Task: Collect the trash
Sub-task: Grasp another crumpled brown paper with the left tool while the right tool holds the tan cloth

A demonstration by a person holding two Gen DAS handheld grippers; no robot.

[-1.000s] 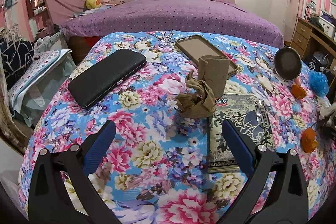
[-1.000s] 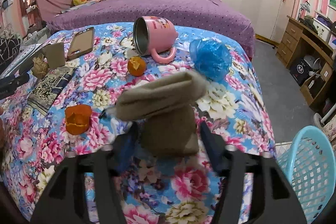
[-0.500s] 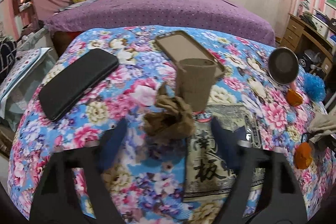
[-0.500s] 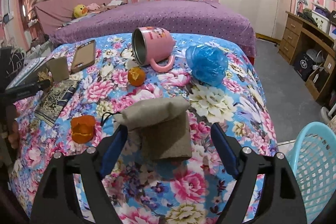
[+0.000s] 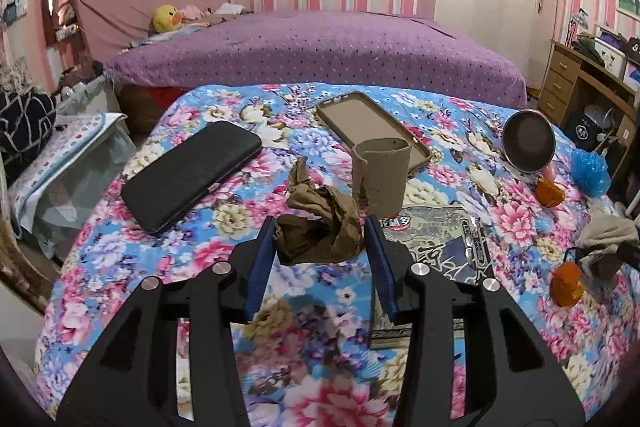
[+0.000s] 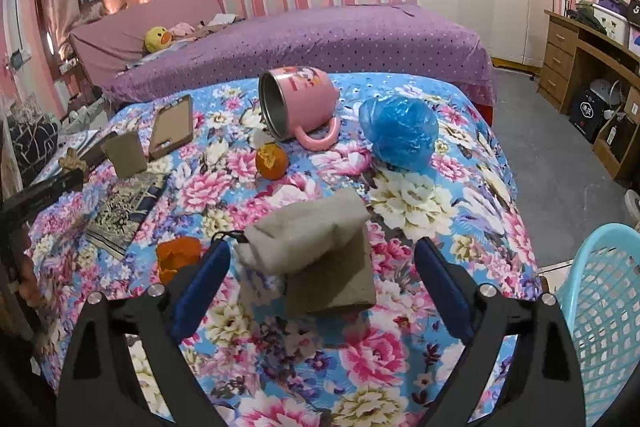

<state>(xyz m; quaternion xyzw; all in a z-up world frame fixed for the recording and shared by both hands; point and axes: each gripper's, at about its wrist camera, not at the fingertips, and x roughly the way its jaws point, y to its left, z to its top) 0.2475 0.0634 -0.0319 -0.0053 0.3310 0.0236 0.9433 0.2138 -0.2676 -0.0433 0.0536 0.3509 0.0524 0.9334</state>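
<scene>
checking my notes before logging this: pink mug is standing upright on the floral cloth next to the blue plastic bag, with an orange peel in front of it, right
Not quite. In the right wrist view the pink mug lies tipped on its side, its open mouth facing left and its handle resting on the floral cloth. The rest holds: the blue plastic bag sits beside it and the orange peel lies in front of it.

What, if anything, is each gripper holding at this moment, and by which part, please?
The left gripper, jaws just closing, clamps the crumpled brown paper by its sides. The right gripper, just opening, holds nothing; the grey cardboard piece stands free.
</scene>
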